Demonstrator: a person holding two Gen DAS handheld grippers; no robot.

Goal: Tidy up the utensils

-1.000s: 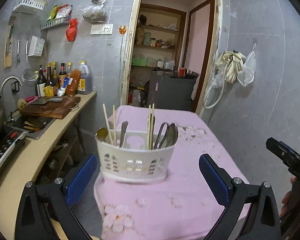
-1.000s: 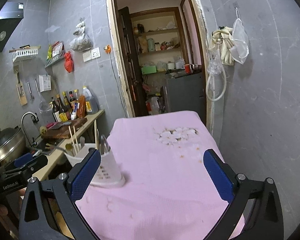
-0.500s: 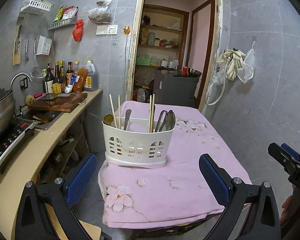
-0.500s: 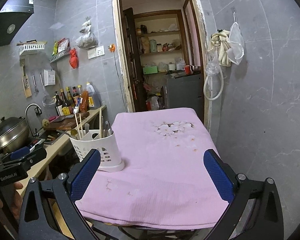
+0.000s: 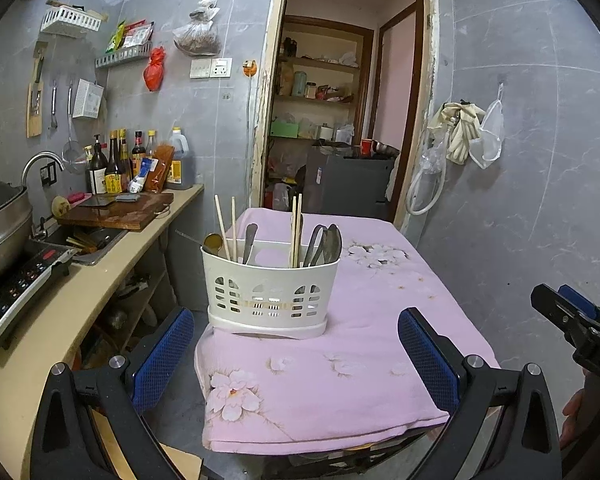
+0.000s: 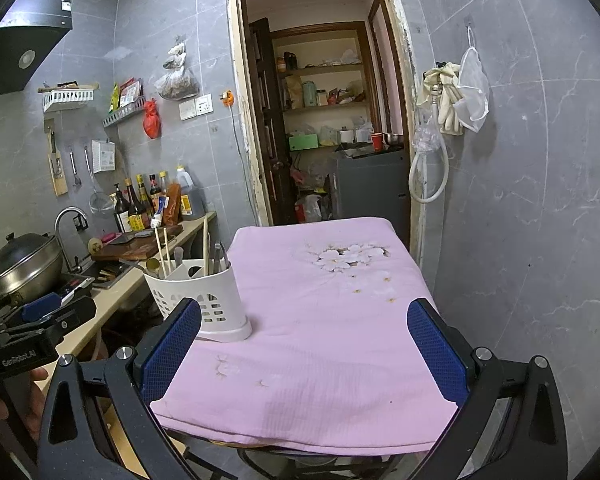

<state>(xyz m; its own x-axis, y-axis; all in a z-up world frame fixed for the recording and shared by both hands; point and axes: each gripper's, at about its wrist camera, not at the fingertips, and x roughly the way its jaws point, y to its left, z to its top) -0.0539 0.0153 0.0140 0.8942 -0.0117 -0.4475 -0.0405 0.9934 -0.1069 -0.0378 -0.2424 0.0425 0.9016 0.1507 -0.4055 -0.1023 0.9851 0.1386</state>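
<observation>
A white slotted utensil caddy (image 5: pixel 270 292) stands near the front left corner of the pink-clothed table (image 5: pixel 364 332). It holds wooden chopsticks (image 5: pixel 225 226) and a spoon in its left part, more chopsticks (image 5: pixel 296 230) and metal spoons (image 5: pixel 327 242) in its right part. It also shows in the right wrist view (image 6: pixel 208 294). My left gripper (image 5: pixel 296 354) is open and empty, held back from the caddy. My right gripper (image 6: pixel 304 354) is open and empty over the table's front edge, to the right of the caddy.
A kitchen counter (image 5: pixel 76 296) runs along the left with an induction cooker (image 5: pixel 16 280), a steel pot (image 6: pixel 24 264), a sink, a wooden cutting board (image 5: pixel 116 210) and sauce bottles (image 5: pixel 116 164). An open doorway (image 5: pixel 332 120) lies behind the table. A grey tiled wall (image 6: pixel 520 200) stands at the right.
Both grippers have pulled back and away from the table. The caddy and the table look smaller and farther off. Both stay open and empty.
</observation>
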